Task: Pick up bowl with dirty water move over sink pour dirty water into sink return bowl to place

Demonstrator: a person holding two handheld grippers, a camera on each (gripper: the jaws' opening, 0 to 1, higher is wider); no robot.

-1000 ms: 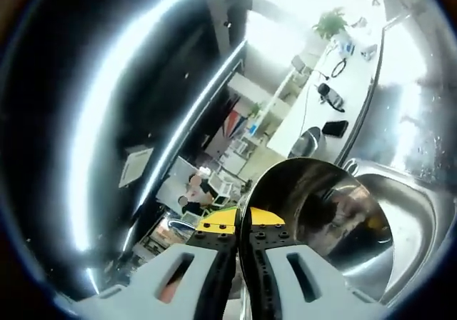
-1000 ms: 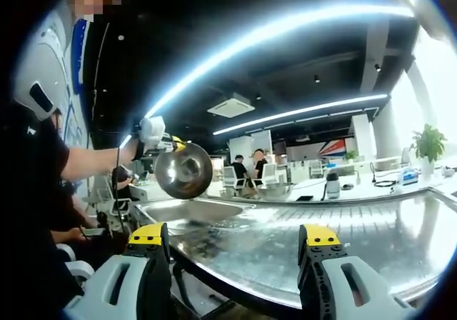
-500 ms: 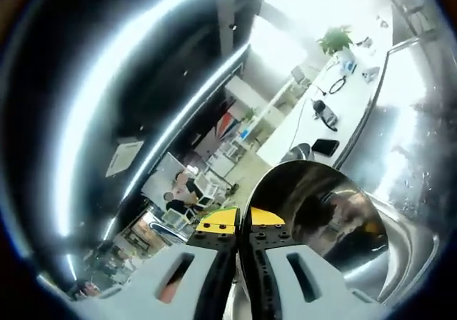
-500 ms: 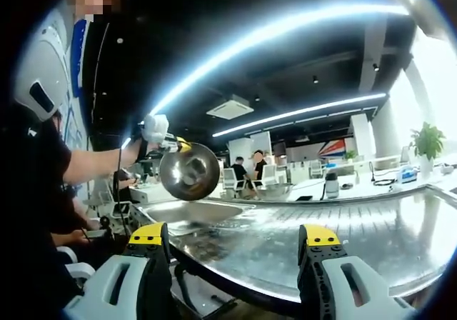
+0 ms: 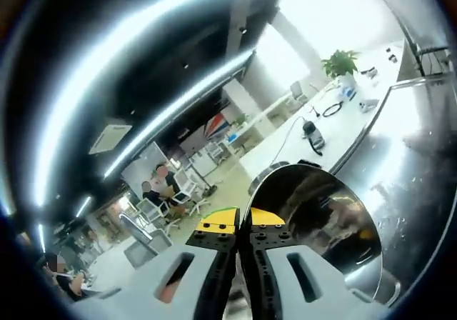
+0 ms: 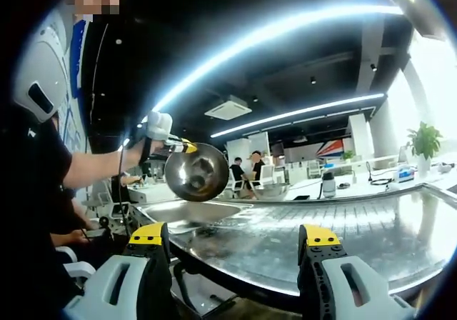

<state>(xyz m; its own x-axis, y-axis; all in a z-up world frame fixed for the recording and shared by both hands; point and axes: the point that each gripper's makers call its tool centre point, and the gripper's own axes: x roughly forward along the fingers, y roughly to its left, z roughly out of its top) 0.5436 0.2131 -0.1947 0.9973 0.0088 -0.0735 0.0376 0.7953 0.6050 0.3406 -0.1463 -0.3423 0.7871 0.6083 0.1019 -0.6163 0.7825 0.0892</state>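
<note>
Left gripper view: the left hand-held gripper (image 5: 239,223) has its two yellow-tipped jaws pressed together on the rim of a stainless steel bowl (image 5: 318,216). The bowl is tipped on edge, its shiny concave inside facing the camera; no water can be made out in it, only reflections. Behind and to the right of the bowl lies the wet stainless steel bench (image 5: 421,170), its surface streaked with droplets. Farther off, a white desk (image 5: 314,145) carries a dark kettle-like object (image 5: 309,131) and a coiled cable (image 5: 332,109); a potted plant (image 5: 340,63) stands at its far end.

Right gripper view: the right hand-held gripper (image 6: 232,238) has its jaws set wide apart, holding and touching nothing. Just beyond them runs the front edge of the steel bench (image 6: 343,241), with open space below the edge. To the left, the sink (image 6: 189,211) is recessed in the bench top. The bowl (image 6: 197,173) hangs in the air above the sink, well clear of it, tilted so that its inside faces the camera. The left hand-held gripper (image 6: 178,146) clamps the bowl's upper left rim, and the person's forearm (image 6: 100,163) reaches toward it from the left. The bench stretches away to the right with broad free surface. In the far background, two seated people (image 6: 246,168) occupy an office space under long ceiling lights (image 6: 278,34).
</note>
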